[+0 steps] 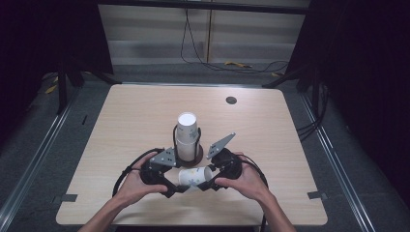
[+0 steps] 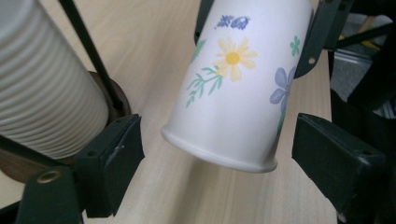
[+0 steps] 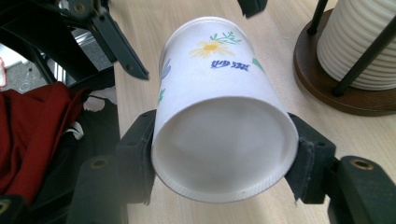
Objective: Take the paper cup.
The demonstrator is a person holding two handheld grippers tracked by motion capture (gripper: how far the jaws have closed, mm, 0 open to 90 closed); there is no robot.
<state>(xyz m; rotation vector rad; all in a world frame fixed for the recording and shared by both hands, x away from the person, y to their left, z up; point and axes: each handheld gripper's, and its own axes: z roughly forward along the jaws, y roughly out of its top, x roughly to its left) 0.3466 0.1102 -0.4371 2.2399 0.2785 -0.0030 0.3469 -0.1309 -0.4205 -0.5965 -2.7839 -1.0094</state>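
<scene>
Right gripper [image 3: 224,154] clamped on my floral cup [image 3: 219,121], pads pressing both sides near its base end; cup lies on its side, held just above the bench [image 1: 135,121] near the front edge, about mid-width. Left gripper [image 2: 217,154] wide open, pads [image 2: 116,149] clear of the cup's rim end between them, no contact. Cup stack [image 1: 187,133] on its round holder [image 1: 197,157] stands just behind, toward bench centre.

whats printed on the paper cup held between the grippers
White cup with a floral print: a yellow daisy, pale blue flowers, green sprigs. Clearest in the left gripper view.
</scene>
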